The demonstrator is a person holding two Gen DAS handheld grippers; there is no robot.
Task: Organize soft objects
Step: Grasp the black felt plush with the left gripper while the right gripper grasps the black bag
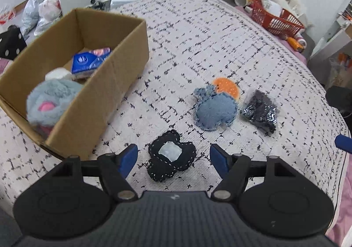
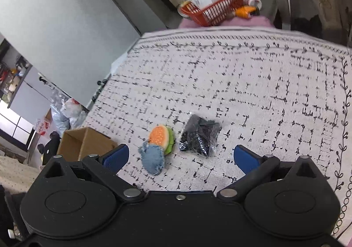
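Observation:
My left gripper (image 1: 173,155) is open, its blue fingers either side of a black stitched soft toy (image 1: 170,159) with a pale patch, lying on the patterned cloth. Beyond it lie a denim soft toy (image 1: 214,110), an orange burger plush (image 1: 226,87) and a black item in clear wrap (image 1: 260,110). A cardboard box (image 1: 105,84) at left holds a grey-pink plush (image 1: 51,104), a blue packet (image 1: 91,61) and something white. My right gripper (image 2: 181,157) is open and empty, above the cloth, just short of the denim toy (image 2: 153,156), burger plush (image 2: 162,137) and wrapped black item (image 2: 200,135).
A red basket (image 1: 275,18) with clutter and bottles stands at the far right edge of the bed; it also shows in the right wrist view (image 2: 213,7). Plastic bags (image 1: 41,11) lie on the floor past the box. The box corner (image 2: 85,141) shows at left in the right wrist view.

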